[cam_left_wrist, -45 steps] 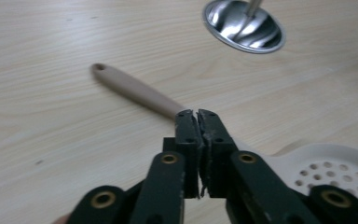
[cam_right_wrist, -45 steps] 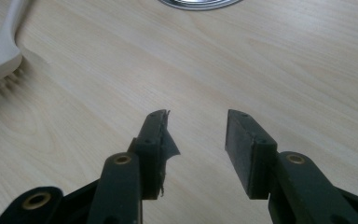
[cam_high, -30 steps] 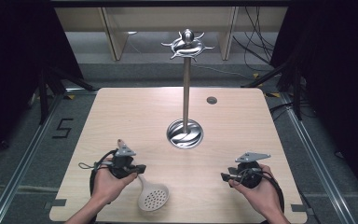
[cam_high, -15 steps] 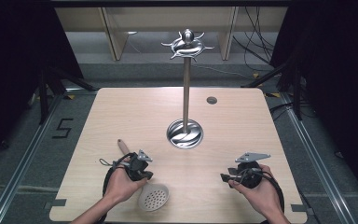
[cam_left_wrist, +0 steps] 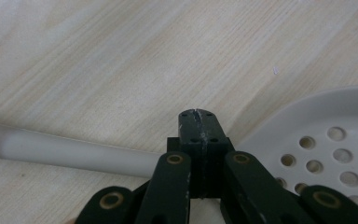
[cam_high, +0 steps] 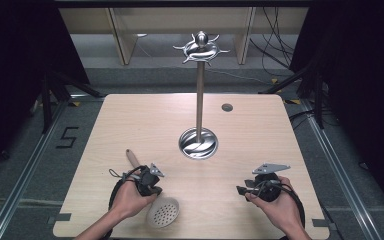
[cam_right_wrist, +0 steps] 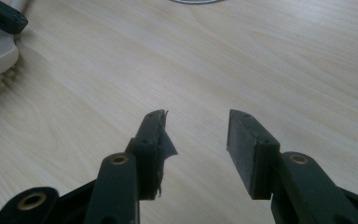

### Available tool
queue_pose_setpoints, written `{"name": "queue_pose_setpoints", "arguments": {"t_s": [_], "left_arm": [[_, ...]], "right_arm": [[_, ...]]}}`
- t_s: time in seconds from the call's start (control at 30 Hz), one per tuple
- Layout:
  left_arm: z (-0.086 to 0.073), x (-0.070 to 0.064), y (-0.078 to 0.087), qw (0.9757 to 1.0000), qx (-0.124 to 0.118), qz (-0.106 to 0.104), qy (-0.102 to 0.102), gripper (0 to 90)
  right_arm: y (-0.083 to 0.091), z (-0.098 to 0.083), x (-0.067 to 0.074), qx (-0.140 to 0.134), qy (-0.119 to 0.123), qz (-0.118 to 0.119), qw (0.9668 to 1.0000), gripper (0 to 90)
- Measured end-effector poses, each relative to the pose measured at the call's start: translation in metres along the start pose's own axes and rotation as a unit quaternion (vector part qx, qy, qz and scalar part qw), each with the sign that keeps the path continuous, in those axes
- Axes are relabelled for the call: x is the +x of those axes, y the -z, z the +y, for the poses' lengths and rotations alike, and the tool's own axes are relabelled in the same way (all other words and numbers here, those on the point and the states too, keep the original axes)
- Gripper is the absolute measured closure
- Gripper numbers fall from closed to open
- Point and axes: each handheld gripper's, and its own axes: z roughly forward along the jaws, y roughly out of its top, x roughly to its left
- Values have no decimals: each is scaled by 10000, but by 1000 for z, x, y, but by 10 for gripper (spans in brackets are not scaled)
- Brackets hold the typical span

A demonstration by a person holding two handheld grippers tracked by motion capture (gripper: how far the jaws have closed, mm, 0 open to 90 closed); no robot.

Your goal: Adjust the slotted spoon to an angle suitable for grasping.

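Two tools: left tool (cam_high: 149, 181) now lowered over skimmer (cam_high: 162, 212) neck on surface (cam_high: 260, 135), jaws fully closed, nothing gripped; right tool (cam_high: 244, 190) parked, jaws wide, empty. Grasp not yet made.

A tall chrome utensil stand (cam_high: 198, 100) is standing upright mid-bench (cam_high: 260, 150), its round base (cam_high: 198, 143) resting on the wood; a small dark disc (cam_high: 227, 107) is lying behind it.

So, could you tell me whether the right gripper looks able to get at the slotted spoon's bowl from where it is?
Probably yes: the right gripper stands open, and bare table lies between it and the slotted spoon. The left gripper sits over the handle, not the bowl.
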Motion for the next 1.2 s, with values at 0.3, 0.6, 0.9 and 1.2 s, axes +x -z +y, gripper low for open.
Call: {"name": "queue_pose_setpoints", "arguments": {"t_s": [0.3, 0.6, 0.9, 1.2], "left_arm": [[-11, 3, 7, 9998, 197, -41, 26, 897], [-29, 7, 17, 9995, 301, 54, 13, 897], [-50, 17, 31, 9984, 544, 155, -7, 897], [-58, 23, 41, 9986, 358, 295, 239, 893]], "right_arm": [[-1, -1, -1, -4, 72, -15, 10000, 571], [0, 0, -1, 136, 75, -39, 9999, 563], [-2, -1, -2, 24, 25, 1, 10000, 559], [-2, -1, 0, 82, -63, 7, 9999, 554]]}}
